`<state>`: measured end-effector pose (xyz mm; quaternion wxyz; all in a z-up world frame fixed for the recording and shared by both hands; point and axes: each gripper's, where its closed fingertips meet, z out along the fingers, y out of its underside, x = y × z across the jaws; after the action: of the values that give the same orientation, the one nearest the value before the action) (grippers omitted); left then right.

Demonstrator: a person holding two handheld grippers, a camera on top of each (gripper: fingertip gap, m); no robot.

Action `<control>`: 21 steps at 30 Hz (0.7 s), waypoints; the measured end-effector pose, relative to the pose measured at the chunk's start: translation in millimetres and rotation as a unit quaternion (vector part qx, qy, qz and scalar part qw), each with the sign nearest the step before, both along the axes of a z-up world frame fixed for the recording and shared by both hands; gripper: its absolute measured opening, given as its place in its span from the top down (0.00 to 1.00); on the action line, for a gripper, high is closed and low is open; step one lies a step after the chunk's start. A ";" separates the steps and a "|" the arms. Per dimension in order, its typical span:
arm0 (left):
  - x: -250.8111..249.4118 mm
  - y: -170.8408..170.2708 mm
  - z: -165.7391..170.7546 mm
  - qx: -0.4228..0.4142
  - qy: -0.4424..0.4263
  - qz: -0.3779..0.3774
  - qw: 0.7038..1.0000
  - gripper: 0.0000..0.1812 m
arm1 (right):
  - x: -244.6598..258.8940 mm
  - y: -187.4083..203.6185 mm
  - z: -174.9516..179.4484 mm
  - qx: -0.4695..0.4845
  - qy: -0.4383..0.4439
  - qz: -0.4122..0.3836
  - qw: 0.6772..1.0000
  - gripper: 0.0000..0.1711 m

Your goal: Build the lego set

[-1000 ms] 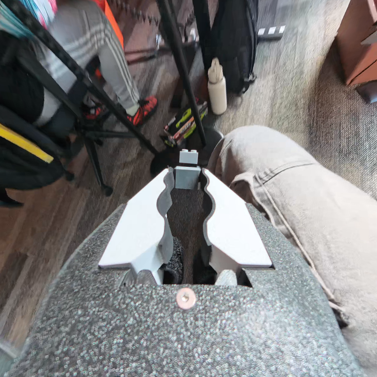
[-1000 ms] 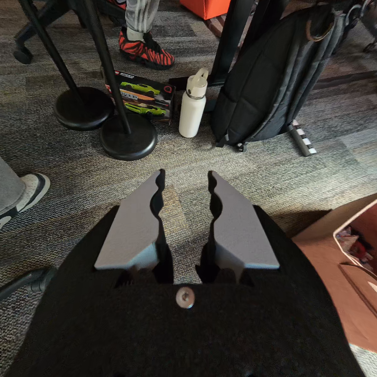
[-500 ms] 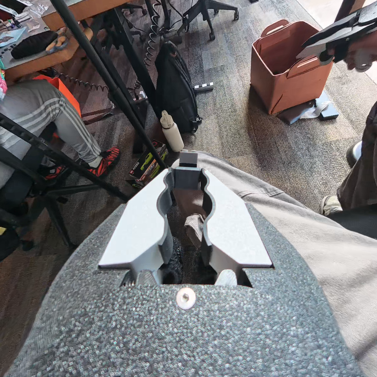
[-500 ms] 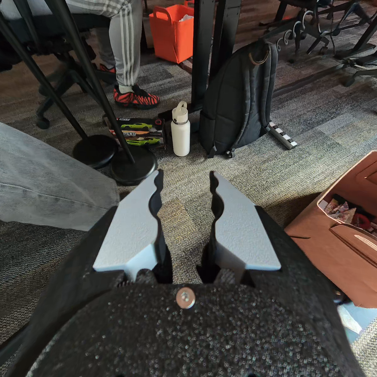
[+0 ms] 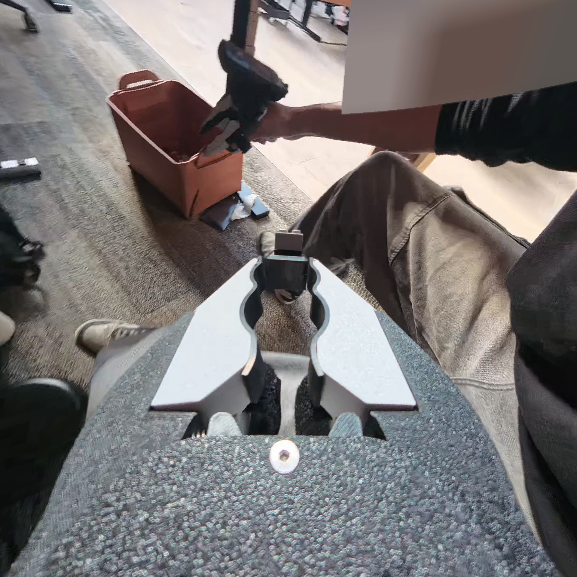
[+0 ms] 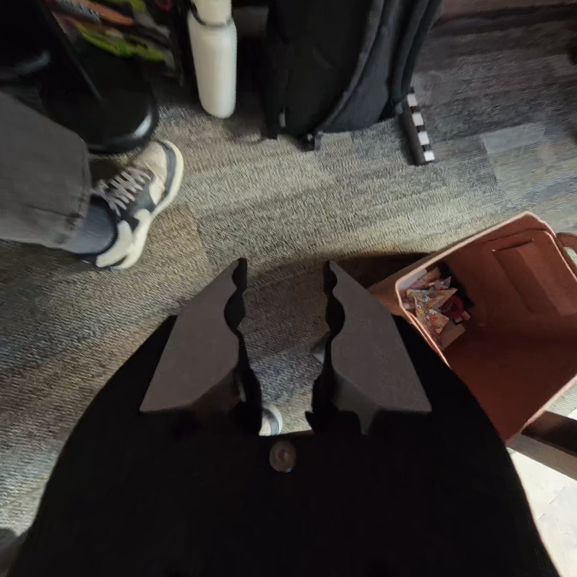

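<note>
My left gripper (image 5: 284, 274) is shut on a small grey lego piece (image 5: 286, 268), a dark block with a lighter studded brick on top, held in the air above the carpet and a person's legs. My right gripper (image 6: 284, 268) is open and empty, pointing down at the carpet beside a brown bin (image 6: 505, 312). The right gripper also shows in the left wrist view (image 5: 224, 134), held by a hand above the same brown bin (image 5: 168, 156).
A person's trousered legs (image 5: 437, 281) fill the right of the left wrist view. In the right wrist view, a shoe (image 6: 140, 199), a white bottle (image 6: 215, 62), a dark backpack (image 6: 327, 62) and a power strip (image 6: 418, 131) are on the carpet. The bin holds coloured paper items (image 6: 434, 303). Tip to tip, the grippers are about 50 cm apart.
My left gripper has swung to the right, still holding the lego piece, so the bin and the right gripper now face it. My right gripper has tilted down toward the carpet beside the bin.
</note>
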<state>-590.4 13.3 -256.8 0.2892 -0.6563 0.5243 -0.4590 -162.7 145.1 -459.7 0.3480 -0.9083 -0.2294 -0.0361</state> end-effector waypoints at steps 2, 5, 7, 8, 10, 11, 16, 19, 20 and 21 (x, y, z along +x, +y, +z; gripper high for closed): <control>57.5 1.6 -10.0 -0.010 -0.001 -0.060 0.998 0.86 | 58.1 -3.3 -32.5 -0.034 -0.049 0.003 0.998 0.69; 134.6 -13.8 -58.5 -0.053 0.084 -0.171 0.980 0.86 | 147.5 -7.4 -82.5 -0.089 -0.091 0.000 0.992 0.63; 176.6 -17.9 -96.2 -0.047 0.140 -0.216 0.965 0.87 | 203.1 -4.0 -113.2 -0.130 -0.105 -0.006 0.986 0.56; 193.2 -21.8 -112.1 -0.042 0.159 -0.243 0.956 0.87 | 223.4 -1.0 -126.8 -0.155 -0.097 -0.003 0.983 0.54; 224.1 -30.3 -137.9 -0.041 0.168 -0.288 0.942 0.86 | 252.1 0.7 -156.4 -0.227 -0.078 0.013 0.971 0.54; 235.0 -33.7 -152.7 -0.045 0.185 -0.306 0.933 0.86 | 261.3 0.0 -172.7 -0.263 -0.070 0.020 0.962 0.55; 248.5 -32.1 -188.3 -0.001 0.251 -0.373 0.893 0.87 | 292.8 17.1 -224.5 -0.315 -0.122 0.015 0.941 0.68; 259.0 -18.3 -205.3 0.043 0.273 -0.401 0.873 0.87 | 311.9 44.8 -204.5 -0.318 -0.183 0.033 0.930 0.84; 262.3 -15.3 -209.4 0.045 0.278 -0.411 0.867 0.87 | 319.5 60.9 -191.9 -0.304 -0.186 0.021 0.934 0.90; 264.6 -12.2 -214.4 0.044 0.283 -0.419 0.861 0.87 | 331.1 81.9 -173.3 -0.276 -0.198 0.004 0.941 0.96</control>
<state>-325.8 1.1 -471.2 -0.0627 -0.4629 0.8291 -0.3073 168.5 227.0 -633.1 0.0316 -0.9423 -0.2979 -0.1494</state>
